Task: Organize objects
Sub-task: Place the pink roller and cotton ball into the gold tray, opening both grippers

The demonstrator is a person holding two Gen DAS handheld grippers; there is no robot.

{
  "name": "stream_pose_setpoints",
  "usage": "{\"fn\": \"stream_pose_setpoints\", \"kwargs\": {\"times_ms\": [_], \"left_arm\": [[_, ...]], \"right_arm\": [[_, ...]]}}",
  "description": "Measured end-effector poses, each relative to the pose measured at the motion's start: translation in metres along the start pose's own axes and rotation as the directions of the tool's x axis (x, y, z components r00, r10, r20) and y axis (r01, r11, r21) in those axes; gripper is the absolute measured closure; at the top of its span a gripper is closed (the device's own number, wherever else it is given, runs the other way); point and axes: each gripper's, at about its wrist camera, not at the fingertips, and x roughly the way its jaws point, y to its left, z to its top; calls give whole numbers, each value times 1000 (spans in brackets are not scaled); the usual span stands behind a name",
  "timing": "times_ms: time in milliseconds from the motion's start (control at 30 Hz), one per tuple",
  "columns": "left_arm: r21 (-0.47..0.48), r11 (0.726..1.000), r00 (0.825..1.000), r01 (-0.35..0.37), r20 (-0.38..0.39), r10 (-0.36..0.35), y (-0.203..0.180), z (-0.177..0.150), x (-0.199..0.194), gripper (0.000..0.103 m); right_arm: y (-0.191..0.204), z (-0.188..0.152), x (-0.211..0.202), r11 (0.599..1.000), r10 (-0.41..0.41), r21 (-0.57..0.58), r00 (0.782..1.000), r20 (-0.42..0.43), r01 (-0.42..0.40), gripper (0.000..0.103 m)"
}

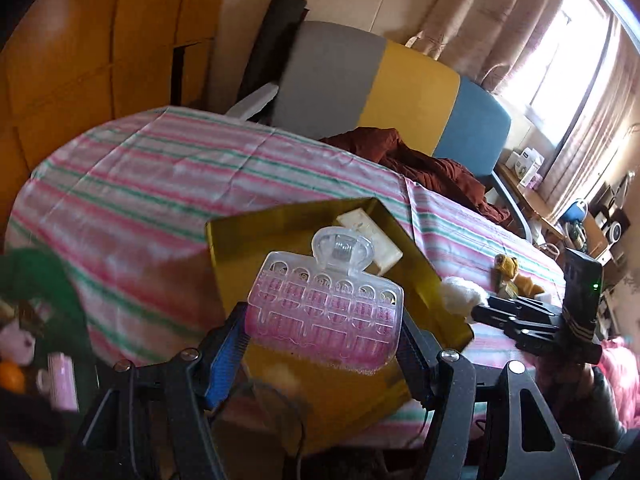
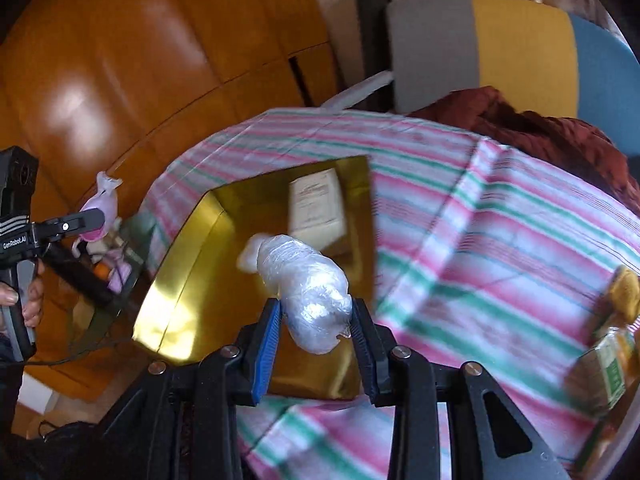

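Observation:
My left gripper (image 1: pixel 322 316) is shut on a clear and pink plastic piece (image 1: pixel 328 300) with a domed tab on top, held above the near side of an open gold box (image 1: pixel 232 256). A cream carton (image 1: pixel 372 232) lies inside the box. My right gripper (image 2: pixel 316 308) is shut on a white bundle wrapped in clear plastic (image 2: pixel 308 288), over the same gold box (image 2: pixel 176 272) and its cream carton (image 2: pixel 316 204). In the right wrist view the left gripper (image 2: pixel 94 218) shows at the left edge with the pink piece. The right gripper (image 1: pixel 480 308) shows at the right of the left wrist view.
The box sits on a table under a pink, green and white striped cloth (image 1: pixel 160 184). A yellow plush toy (image 1: pixel 508 268) and a bottle (image 2: pixel 612 360) stand at its right. A grey, yellow and blue chair (image 1: pixel 400 92) holds a maroon cloth (image 1: pixel 432 160). A green basket of small items (image 1: pixel 40 300) sits at the left.

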Motion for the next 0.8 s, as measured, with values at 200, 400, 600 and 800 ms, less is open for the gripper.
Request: {"fn": "stream_pose_setpoints", "kwargs": {"times_ms": [200, 400, 600, 800], "left_arm": [[11, 999, 992, -36, 119, 34, 18, -7, -75, 34], [33, 997, 984, -68, 170, 62, 25, -13, -94, 34], [-41, 998, 998, 53, 30, -52, 8, -43, -8, 34], [-24, 1000, 995, 11, -94, -13, -14, -68, 57, 21]], "right_arm": [[38, -9, 18, 999, 15, -34, 998, -58, -17, 68], [62, -5, 29, 998, 18, -55, 998, -58, -21, 68], [58, -5, 34, 994, -110, -19, 992, -69, 109, 68], [34, -8, 37, 971, -231, 33, 969, -88, 235, 54]]}}
